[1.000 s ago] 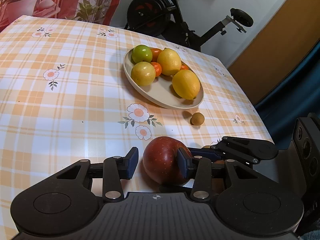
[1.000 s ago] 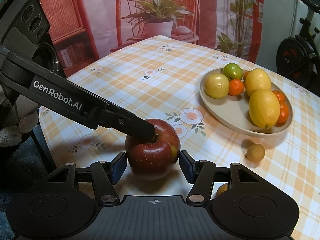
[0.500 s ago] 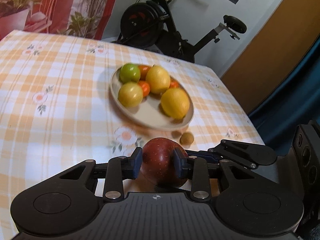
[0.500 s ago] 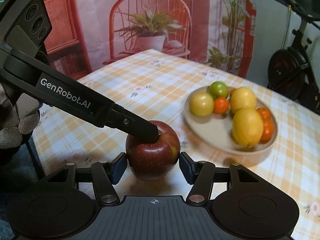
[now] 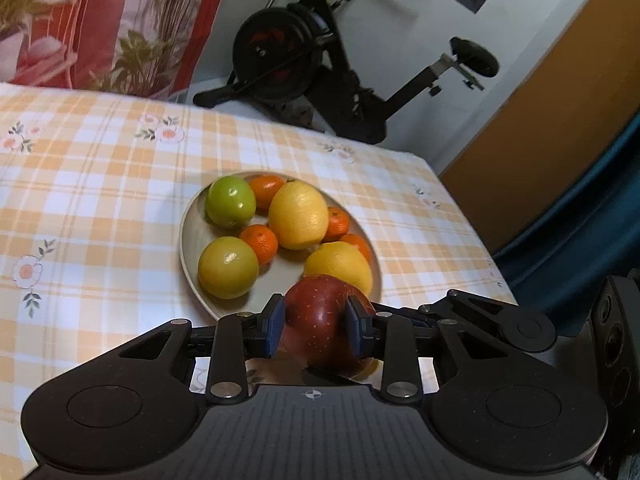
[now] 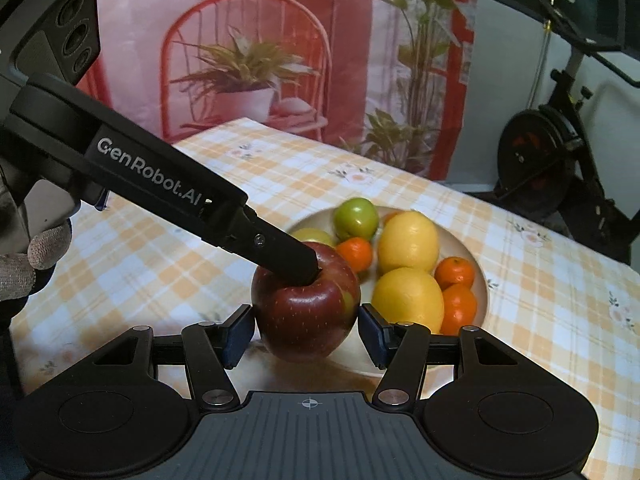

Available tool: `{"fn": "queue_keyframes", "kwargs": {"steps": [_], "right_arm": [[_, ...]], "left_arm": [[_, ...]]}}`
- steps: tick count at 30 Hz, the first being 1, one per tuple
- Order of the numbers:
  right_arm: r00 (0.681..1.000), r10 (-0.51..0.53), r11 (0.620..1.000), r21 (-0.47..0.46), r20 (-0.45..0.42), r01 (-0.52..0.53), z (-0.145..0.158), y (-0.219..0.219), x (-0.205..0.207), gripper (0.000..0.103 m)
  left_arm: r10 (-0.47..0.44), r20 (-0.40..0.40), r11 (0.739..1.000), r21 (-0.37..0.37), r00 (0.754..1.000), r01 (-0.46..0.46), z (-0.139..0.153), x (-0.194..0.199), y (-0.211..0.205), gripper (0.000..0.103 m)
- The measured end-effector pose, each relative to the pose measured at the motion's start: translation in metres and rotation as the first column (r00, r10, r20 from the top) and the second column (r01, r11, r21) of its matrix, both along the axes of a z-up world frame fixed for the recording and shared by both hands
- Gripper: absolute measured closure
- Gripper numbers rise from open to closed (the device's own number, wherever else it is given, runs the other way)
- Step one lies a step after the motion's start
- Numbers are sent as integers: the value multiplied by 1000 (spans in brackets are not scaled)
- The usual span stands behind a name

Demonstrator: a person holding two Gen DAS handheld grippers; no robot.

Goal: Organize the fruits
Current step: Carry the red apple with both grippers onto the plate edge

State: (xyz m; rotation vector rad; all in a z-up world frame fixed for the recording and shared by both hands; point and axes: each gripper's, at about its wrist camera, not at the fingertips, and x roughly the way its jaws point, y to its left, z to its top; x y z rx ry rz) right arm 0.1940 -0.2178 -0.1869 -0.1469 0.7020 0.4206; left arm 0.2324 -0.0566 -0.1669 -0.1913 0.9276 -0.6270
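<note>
Gripping: left gripper (image 5: 315, 328) has its blue-padded jaws closed on a red apple (image 5: 320, 320), both pads pressed to its sides.
Apple position: held at the near rim of the beige plate (image 5: 190, 236), just in front of a lemon (image 5: 340, 266); whether it touches the plate cannot be told.
Right gripper: right gripper (image 6: 307, 330) sits with its jaws open, the pads flanking the apple (image 6: 306, 308) with a slight gap on each side.
Crossing view: in the right wrist view, the left gripper's black finger (image 6: 280, 254) marked GenRobot.AI slants down onto the apple's top.
Hand: a gloved hand (image 6: 24, 268) shows at the left edge.
Plate contents: a yellow-green fruit (image 5: 228, 267), a green apple (image 5: 231, 201), a second lemon (image 5: 298, 215) and several small oranges (image 5: 260, 242).
Tabletop: orange-and-white checked cloth with flower prints (image 5: 80, 184).
Background: an exercise bike (image 5: 304, 56) and a red backdrop printed with plants (image 5: 100, 12).
</note>
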Motion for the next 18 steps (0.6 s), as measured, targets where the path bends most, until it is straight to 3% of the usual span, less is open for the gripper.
{"fn": "queue_keyframes", "kwargs": {"steps": [18], "right_arm": [[1000, 14, 1000, 6, -4, -14, -25, 1, 34, 50]], "left_arm": [[47, -17, 998, 29, 999, -47, -12, 30, 0, 70]]}}
